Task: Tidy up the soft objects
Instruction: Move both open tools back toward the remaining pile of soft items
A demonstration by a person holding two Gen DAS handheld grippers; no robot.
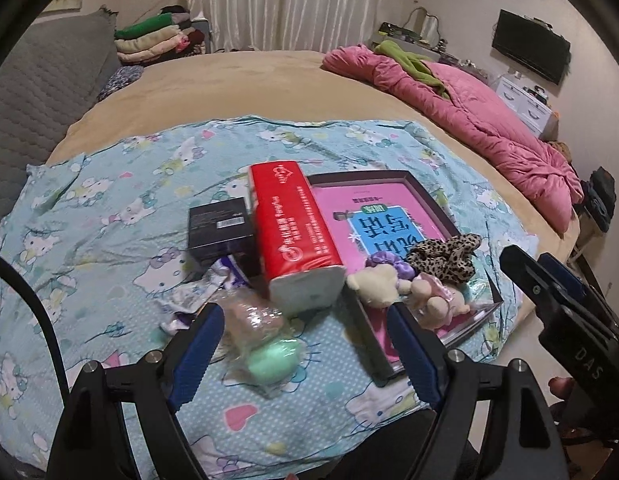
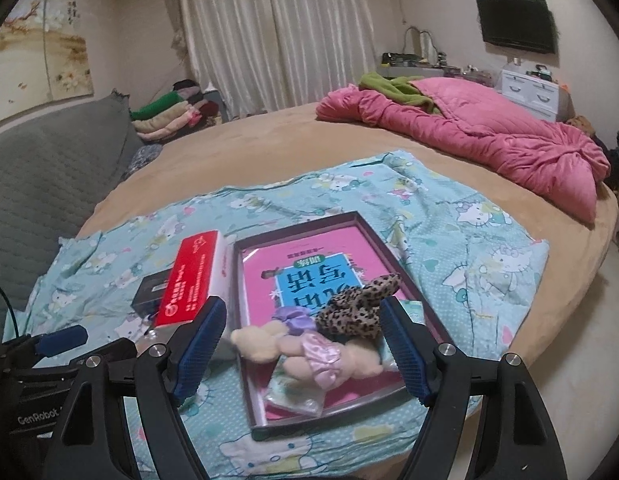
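Room: a bedroom, with a round bed (image 2: 269,136) under a tan cover, a pink quilt (image 2: 489,140) on its far side and a cat-print sheet (image 1: 109,208) spread near its front edge.
Tray: a shallow dark box (image 2: 393,248) lined with a pink book lies on the sheet, its long side running away from the cameras.
In the tray: a cream plush (image 2: 255,344), a purple scrunchie (image 2: 291,318), a leopard scrunchie (image 2: 357,312) and a pink-dressed plush (image 2: 329,356) sit bunched at the near end.
Outside the tray: a wrapped green sponge (image 1: 269,358) lies on the sheet just left of the tray, with a red tissue pack (image 1: 293,236) beyond it, long axis pointing away, and a black box (image 1: 221,226) further left.
Left gripper (image 1: 305,344): jaws wide apart and empty; the sponge sits between and just ahead of its fingers, nearer the left one.
Right gripper (image 2: 301,348): jaws wide apart, holding nothing, hovering over the tray's near end with the plush pile framed between its fingers.
Key relation: the sponge is the loose soft item closest to hand, and the left gripper is plainly nearer.
Likely move: a short drop and close on the sponge, then a carry rightward over the tray wall.
Risk: the slick wrap may slip.
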